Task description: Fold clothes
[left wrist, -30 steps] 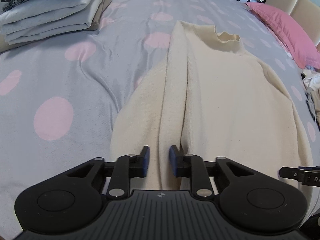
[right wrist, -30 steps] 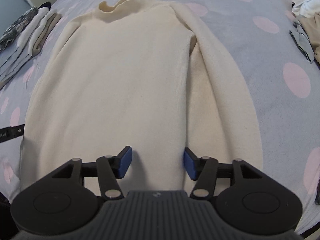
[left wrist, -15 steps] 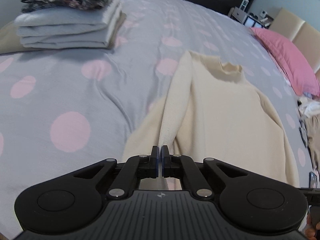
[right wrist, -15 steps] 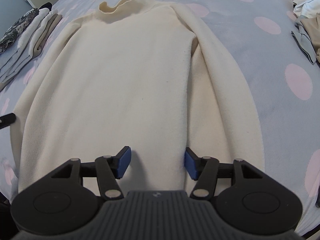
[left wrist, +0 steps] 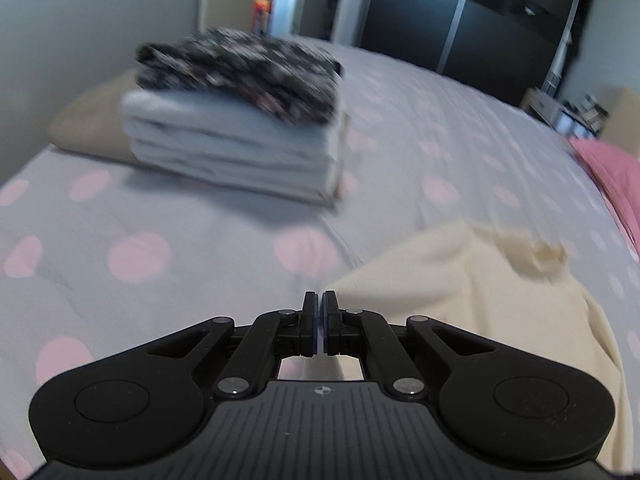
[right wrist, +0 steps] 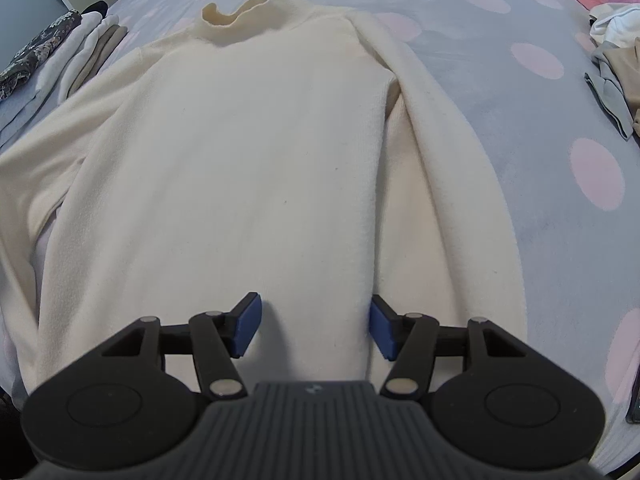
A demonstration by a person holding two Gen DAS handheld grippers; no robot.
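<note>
- My left gripper (left wrist: 320, 320) sits low in the centre of its view with its jaws pressed together; cream fabric shows just beyond the tips and under the fingers, so it seems to be pinching the sweater's edge, though the view is blurred.
- The cream sweater (right wrist: 248, 168) lies spread flat on the grey bedspread with pink dots (right wrist: 532, 128), filling the middle of the right wrist view, with its high collar (right wrist: 236, 16) toward the top.
- In the left view the sweater (left wrist: 480, 300) takes up the lower right.
- Its one sleeve (right wrist: 460, 184) runs down the right side of the frame, beside the body.
- My right gripper (right wrist: 316, 328) is spread wide at the bottom centre, holding nothing, its blue pads (right wrist: 248, 326) just over the sweater's lower part.
- A stack of folded clothes (left wrist: 236, 136), topped by a dark patterned piece, sits in the upper left of the left view.
- A pink pillow (left wrist: 616, 176) lies at that view's right edge.
- Loose garments (right wrist: 616, 64) lie at the right edge of the right view.
</note>
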